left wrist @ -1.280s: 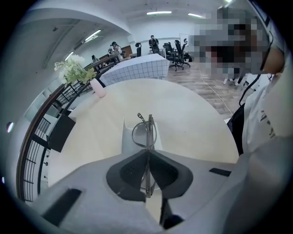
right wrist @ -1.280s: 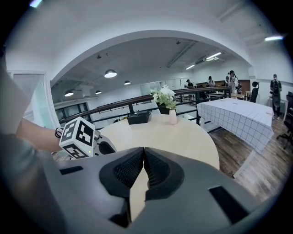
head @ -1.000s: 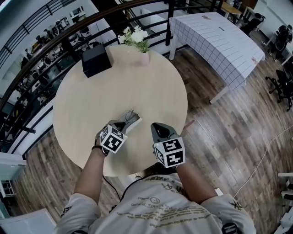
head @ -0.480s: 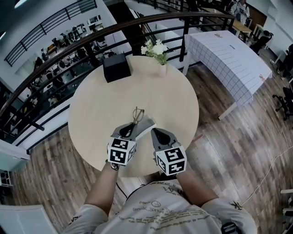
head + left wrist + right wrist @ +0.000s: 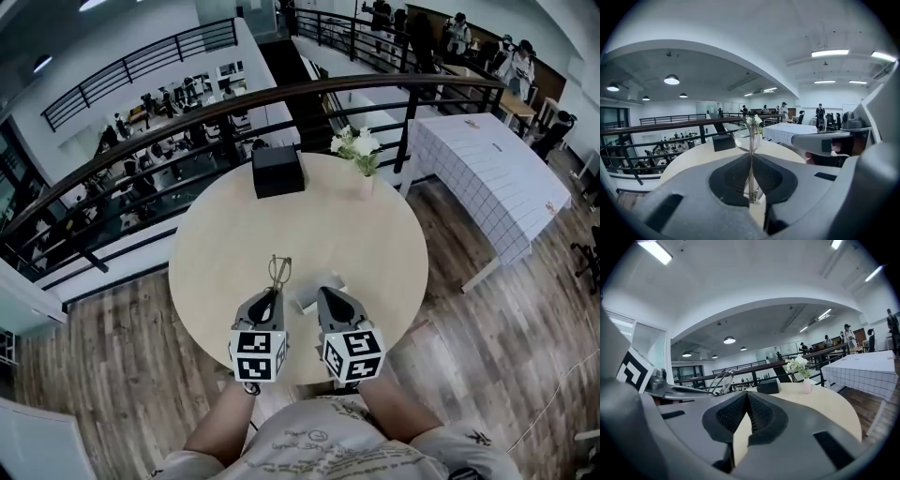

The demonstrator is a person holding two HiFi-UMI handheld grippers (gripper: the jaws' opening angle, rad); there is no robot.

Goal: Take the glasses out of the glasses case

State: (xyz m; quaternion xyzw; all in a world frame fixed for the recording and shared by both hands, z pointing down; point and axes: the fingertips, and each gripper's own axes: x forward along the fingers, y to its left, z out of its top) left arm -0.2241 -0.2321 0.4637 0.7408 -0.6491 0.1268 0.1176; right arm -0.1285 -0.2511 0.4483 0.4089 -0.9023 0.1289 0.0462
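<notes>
Left hand-held gripper [image 5: 270, 294] pinches the glasses [image 5: 279, 271] by the frame, with the lenses sticking out ahead of its jaws over the desk [image 5: 225, 234]. Right hand-held gripper [image 5: 325, 293] is pressed together, empty. Glasses case [image 5: 309, 299], possibly open, lies between both tips.

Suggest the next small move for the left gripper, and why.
Probably lower the left gripper and set the glasses on the table ahead. Its jaws are clamped on the frame, the glasses look clear of the case, and the right gripper is shut and empty.
</notes>
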